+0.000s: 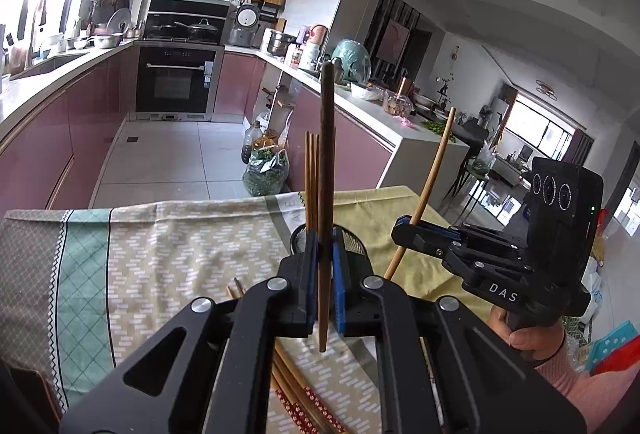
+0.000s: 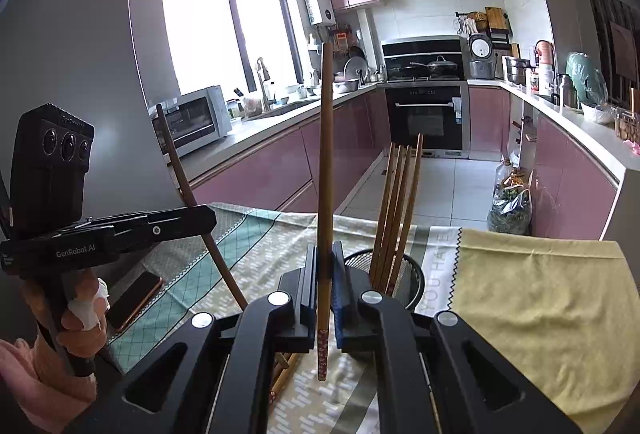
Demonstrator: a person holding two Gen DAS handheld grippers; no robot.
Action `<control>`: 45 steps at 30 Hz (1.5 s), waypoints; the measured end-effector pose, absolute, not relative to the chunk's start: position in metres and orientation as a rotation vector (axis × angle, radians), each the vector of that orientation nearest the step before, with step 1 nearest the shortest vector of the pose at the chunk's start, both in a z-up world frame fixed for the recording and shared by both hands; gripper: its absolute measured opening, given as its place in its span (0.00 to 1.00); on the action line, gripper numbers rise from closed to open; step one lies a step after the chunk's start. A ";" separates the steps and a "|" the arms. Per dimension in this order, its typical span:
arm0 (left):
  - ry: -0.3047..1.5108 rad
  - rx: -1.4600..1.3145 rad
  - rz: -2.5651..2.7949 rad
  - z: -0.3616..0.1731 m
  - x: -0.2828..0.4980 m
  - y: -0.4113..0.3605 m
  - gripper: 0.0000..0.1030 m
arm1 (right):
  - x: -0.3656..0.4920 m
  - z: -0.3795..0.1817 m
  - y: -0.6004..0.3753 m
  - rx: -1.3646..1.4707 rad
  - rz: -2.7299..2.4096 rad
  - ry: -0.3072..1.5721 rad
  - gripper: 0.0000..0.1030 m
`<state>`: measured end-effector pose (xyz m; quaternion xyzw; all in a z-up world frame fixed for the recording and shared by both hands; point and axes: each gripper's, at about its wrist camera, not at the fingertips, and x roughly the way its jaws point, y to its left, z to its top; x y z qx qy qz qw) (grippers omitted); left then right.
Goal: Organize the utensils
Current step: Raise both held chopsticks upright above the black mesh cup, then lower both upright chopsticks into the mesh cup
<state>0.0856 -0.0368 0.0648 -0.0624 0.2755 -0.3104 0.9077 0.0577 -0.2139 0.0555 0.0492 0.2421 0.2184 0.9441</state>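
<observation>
My left gripper (image 1: 325, 246) is shut on a dark brown chopstick (image 1: 326, 154) that stands upright between its pads. Just behind it is a black mesh holder (image 1: 354, 240) with several bamboo chopsticks (image 1: 311, 178) in it. To the right, my right gripper (image 1: 404, 230) is shut on a lighter chopstick (image 1: 434, 170). In the right wrist view that gripper (image 2: 325, 258) holds the chopstick (image 2: 326, 154) upright, patterned end down, left of the holder (image 2: 414, 274). The left gripper (image 2: 200, 216) grips its tilted dark chopstick (image 2: 180, 170). Loose chopsticks (image 1: 296, 386) lie on the cloth below.
A patterned tablecloth (image 1: 168, 258) and a yellow cloth (image 2: 540, 294) cover the table. A phone (image 2: 134, 300) lies near the left hand. Beyond the table's far edge are a tiled floor, pink cabinets and bags of greens (image 1: 266, 174).
</observation>
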 end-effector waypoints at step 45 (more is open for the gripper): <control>0.714 0.064 -0.646 0.053 0.161 -0.108 0.07 | 0.132 0.027 -0.215 0.066 0.370 0.654 0.06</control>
